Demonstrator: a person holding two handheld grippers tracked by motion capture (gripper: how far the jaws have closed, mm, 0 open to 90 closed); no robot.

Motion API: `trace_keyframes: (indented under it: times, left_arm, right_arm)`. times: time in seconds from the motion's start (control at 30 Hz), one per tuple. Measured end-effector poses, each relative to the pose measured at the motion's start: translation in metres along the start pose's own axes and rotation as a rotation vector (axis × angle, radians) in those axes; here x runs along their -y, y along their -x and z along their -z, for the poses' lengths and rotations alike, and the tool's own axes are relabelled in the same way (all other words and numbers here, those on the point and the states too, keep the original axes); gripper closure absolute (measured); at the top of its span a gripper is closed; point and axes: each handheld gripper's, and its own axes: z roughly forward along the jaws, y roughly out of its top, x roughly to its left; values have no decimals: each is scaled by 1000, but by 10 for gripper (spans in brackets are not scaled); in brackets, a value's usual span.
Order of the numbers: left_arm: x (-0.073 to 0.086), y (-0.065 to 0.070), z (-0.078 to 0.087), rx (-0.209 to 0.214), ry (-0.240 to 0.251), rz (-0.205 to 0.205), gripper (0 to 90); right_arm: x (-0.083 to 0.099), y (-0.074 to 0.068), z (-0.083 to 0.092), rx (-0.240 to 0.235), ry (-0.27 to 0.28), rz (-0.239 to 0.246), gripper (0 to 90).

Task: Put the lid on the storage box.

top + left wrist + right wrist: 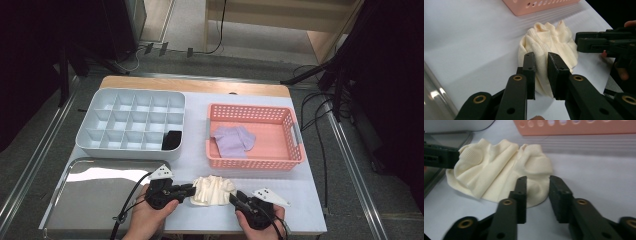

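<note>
A cream ribbed cloth [214, 191] lies bunched on the white table near the front edge, between my two grippers. My left gripper [192, 190] comes in from the cloth's left. In the left gripper view its jaws [541, 58] stand narrow with a fold of the cloth [549, 42] filling the gap. My right gripper [234, 197] is at the cloth's right end. In the right gripper view its jaws [537, 181] stand apart, with the edge of the cloth [499, 170] lying loose between them.
Behind the cloth stands a pink basket [255, 162] holding a lilac cloth [232, 141]. At the back left is a grey compartment box [130, 152] with a black item [171, 140] in one cell. A shiny metal tray [95, 195] lies at the front left.
</note>
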Motion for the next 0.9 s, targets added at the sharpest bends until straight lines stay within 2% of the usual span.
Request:
trace_keyframes:
  times: [0.1, 0.17, 0.27, 0.47, 0.9]
  left_arm:
    - [0, 0, 0, 2, -1, -3, 793]
    - [0, 0, 0, 2, 1, -3, 804]
    - [0, 0, 0, 1, 4, -2, 820]
    - [1, 1, -1, 6, 8, -7, 836]
    - [1, 2, -1, 3, 7, -8, 837]
  right_arm:
    - [0, -3, -2, -7, -8, 22, 814]
    - [-1, -3, -3, -5, -16, 16, 850]
    - [-2, -2, -1, 0, -3, 28, 865]
    - [-6, 0, 4, 7, 22, 23, 871]
    - [-9, -3, 8, -9, 42, 39, 870]
